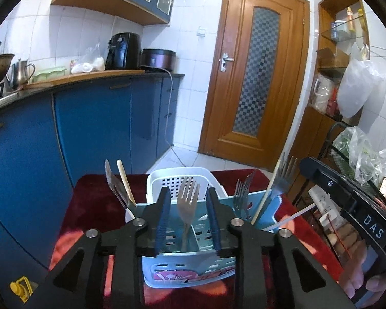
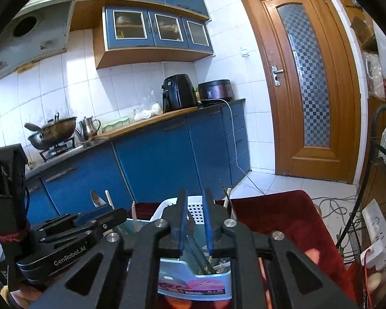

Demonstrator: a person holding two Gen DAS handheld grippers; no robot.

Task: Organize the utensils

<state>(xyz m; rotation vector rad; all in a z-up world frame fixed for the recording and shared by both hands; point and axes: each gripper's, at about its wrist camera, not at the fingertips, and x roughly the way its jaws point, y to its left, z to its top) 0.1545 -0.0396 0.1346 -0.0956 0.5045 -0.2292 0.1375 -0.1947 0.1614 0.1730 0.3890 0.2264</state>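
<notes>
Blue kitchen cupboards are standing behind a red-covered desk point(image 1: 90, 198). On it, the blue caddy point(image 1: 190, 265) is holding forks. The left claw point(image 1: 188, 215) is letting go: its pads are standing apart from the fork point(image 1: 187, 200) in the middle slot. The right claw point(image 2: 195, 221) is loose over the far-right slot, gripping nothing. Next, I think, both should be lifting clear.

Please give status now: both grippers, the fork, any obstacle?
Left hand-held gripper open around the steel fork standing in the light-blue plastic caddy. Right hand-held gripper open, empty. No obstacle.
</notes>
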